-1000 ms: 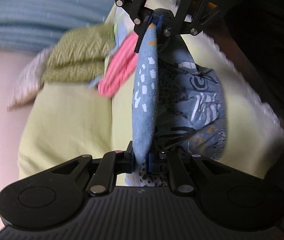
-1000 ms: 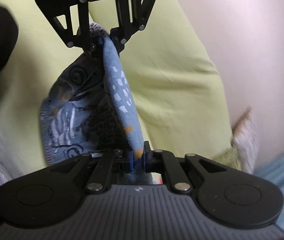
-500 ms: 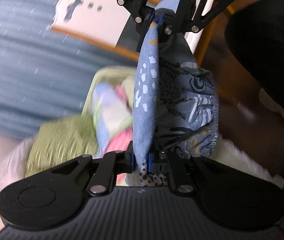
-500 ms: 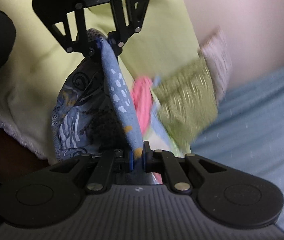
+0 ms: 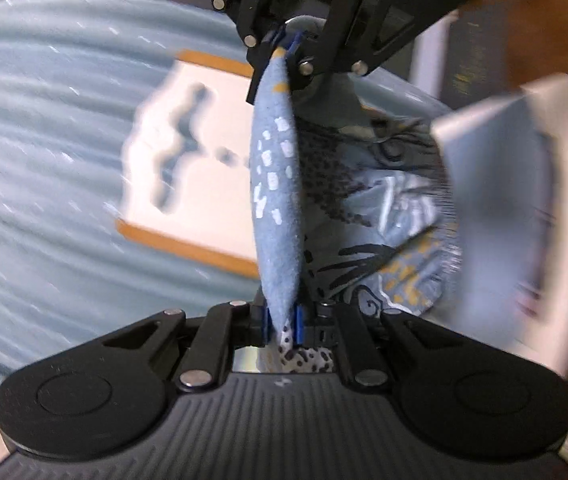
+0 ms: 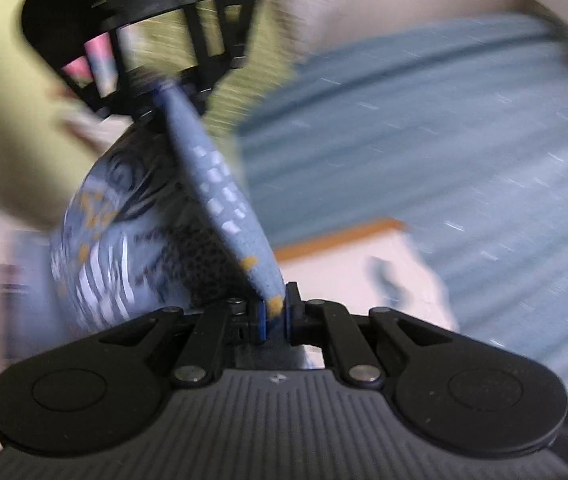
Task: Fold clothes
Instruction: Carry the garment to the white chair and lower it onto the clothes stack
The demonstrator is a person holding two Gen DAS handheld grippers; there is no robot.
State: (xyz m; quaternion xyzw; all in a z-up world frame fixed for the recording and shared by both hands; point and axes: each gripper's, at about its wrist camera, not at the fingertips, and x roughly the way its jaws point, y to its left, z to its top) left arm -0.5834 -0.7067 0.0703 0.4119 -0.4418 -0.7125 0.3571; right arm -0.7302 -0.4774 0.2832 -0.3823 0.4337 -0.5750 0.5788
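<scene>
A blue patterned garment (image 5: 276, 200) with white dashes and orange spots hangs stretched in the air between my two grippers. In the left wrist view my left gripper (image 5: 282, 322) is shut on its near edge, and my right gripper (image 5: 285, 46) faces it at the top, shut on the far edge. The rest of the cloth bunches to the right. The right wrist view shows the same garment (image 6: 220, 200) from the other end. There my right gripper (image 6: 275, 314) pinches one end and my left gripper (image 6: 164, 96) pinches the other, blurred.
A blue ribbed blanket (image 5: 44, 160) fills the left, with a white board edged in orange (image 5: 188, 152) lying on it. A pale grey object (image 5: 523, 200) is blurred at right. In the right wrist view, a yellow-green sheet (image 6: 4, 120) and green folded cloth (image 6: 244, 80) lie behind.
Both grippers swung together, carrying the garment away from the yellow-green sheet and clothes pile toward the blue blanket and white board. Their grip on the garment is unchanged.
</scene>
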